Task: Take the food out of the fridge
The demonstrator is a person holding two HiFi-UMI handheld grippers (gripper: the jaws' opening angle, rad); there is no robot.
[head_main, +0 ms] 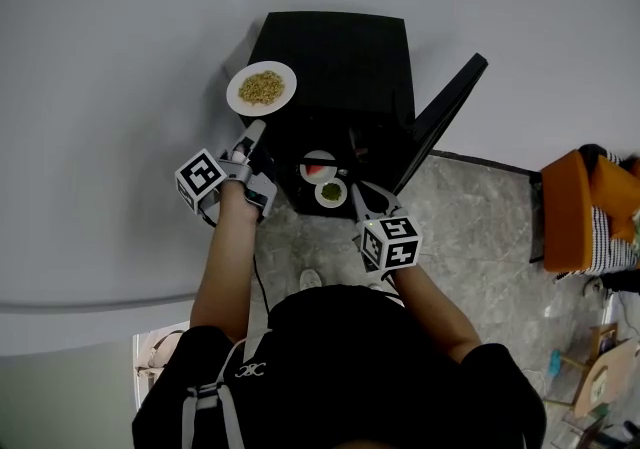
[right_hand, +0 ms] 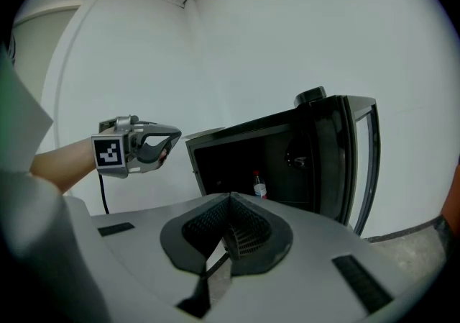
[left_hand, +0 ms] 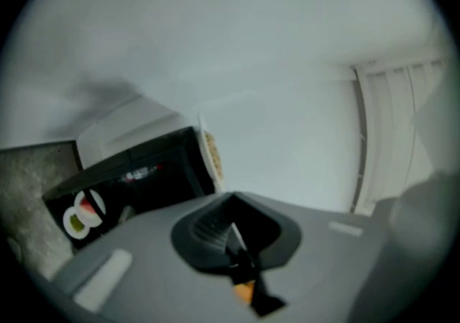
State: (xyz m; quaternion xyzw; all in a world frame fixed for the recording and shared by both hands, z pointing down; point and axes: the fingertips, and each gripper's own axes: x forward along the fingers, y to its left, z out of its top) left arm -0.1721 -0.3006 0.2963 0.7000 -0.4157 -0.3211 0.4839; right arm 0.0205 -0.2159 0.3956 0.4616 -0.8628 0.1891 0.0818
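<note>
Head view, fridge: the black mini fridge stood on the floor against the white wall, its door swung open to the right.
Head view, food inside: a small white bowl of red food and a small white bowl of green food sat touching at the front edge of the fridge shelf. Both were round, with no long axis.
Head view, food on top: a white round plate of yellow-green grains lay at the front left corner of the fridge top.
Head view, nearer hand: the right gripper was just right of the green bowl. The left gripper was by the plate, farther from the bowls.
Left gripper view: the jaws were closed on nothing. The tilted picture put the bowls low and left of the tips, with the plate edge-on ahead.
Right gripper view: the jaws were closed and empty, aimed into the open fridge. A clear bottle with a red cap stood upright just above the tips; the bowls were not visible.
</note>
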